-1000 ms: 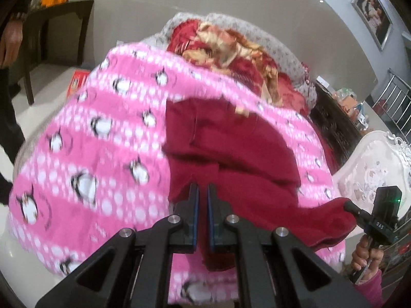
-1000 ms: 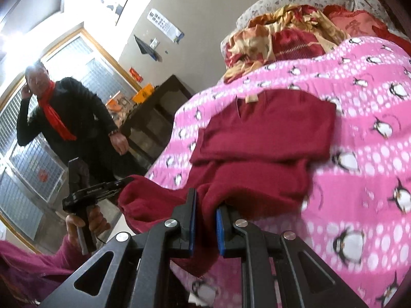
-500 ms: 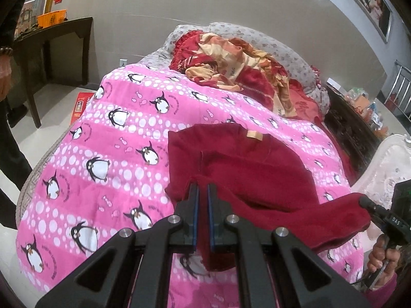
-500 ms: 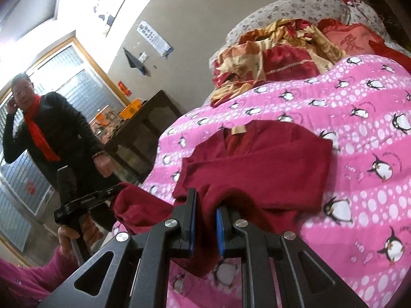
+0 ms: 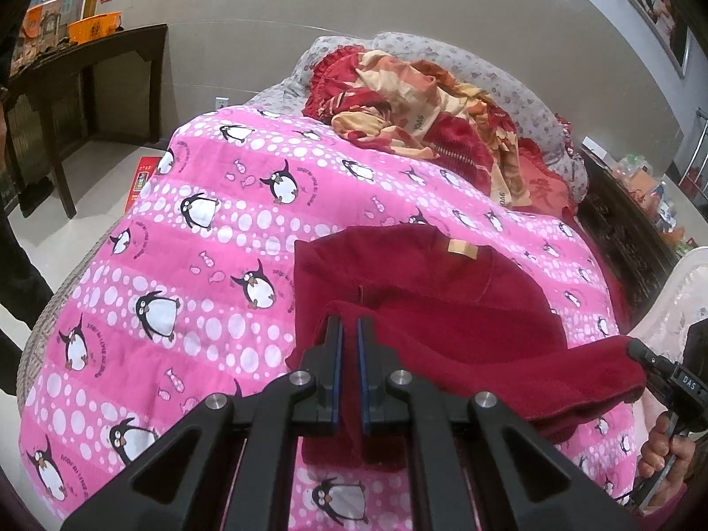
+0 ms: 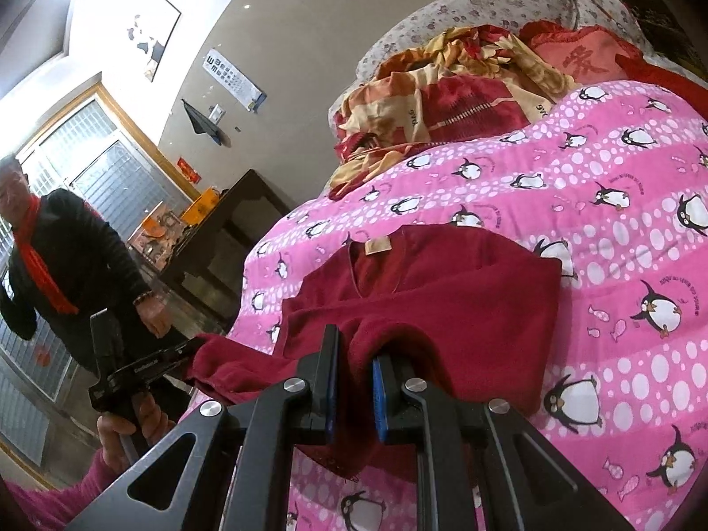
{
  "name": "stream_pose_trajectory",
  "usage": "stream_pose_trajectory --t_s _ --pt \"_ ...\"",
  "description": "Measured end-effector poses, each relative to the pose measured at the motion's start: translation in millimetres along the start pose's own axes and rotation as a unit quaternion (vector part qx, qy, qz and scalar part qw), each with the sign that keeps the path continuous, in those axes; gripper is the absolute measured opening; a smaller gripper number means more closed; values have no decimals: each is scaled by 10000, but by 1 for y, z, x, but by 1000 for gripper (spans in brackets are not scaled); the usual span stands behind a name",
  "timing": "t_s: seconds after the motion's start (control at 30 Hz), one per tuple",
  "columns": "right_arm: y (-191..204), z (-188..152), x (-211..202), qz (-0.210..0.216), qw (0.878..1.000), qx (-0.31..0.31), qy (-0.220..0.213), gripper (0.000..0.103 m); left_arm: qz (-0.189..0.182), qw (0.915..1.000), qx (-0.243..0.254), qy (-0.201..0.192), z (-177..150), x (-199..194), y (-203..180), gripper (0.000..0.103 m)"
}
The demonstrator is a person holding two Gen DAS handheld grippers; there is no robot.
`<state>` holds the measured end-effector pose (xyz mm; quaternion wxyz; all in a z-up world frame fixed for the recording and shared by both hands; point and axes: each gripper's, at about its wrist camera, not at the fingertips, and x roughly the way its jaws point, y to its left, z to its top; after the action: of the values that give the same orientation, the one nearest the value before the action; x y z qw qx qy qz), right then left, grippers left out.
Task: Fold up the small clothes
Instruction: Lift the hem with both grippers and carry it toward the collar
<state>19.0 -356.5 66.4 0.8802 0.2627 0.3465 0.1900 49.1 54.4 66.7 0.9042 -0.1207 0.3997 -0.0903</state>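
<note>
While the dark red sweater [image 5: 442,309] lies on the pink penguin quilt [image 5: 212,239] of the bed, its lower edge is lifted between both tools. Each pinches that fabric: the left hand-held gripper [image 5: 349,332] at one corner, the right hand-held gripper [image 6: 354,349] at the other. Beyond the sweater sits a heap of red and yellow bedding [image 6: 451,88]. Left of the right hand-held gripper, an orange basket [image 6: 203,203] with unclear contents rests on a dark table [image 6: 248,203].
</note>
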Motion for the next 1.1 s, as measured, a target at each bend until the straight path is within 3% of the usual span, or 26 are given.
stream_pose_trajectory --t_s 0.5,1.1 --pt "-32 34 43 -317 9991 274 12 14 215 9996 17 205 33 59 -7 6" --pt "-93 62 110 -580 9936 906 335 14 442 9965 -134 700 57 151 3 6"
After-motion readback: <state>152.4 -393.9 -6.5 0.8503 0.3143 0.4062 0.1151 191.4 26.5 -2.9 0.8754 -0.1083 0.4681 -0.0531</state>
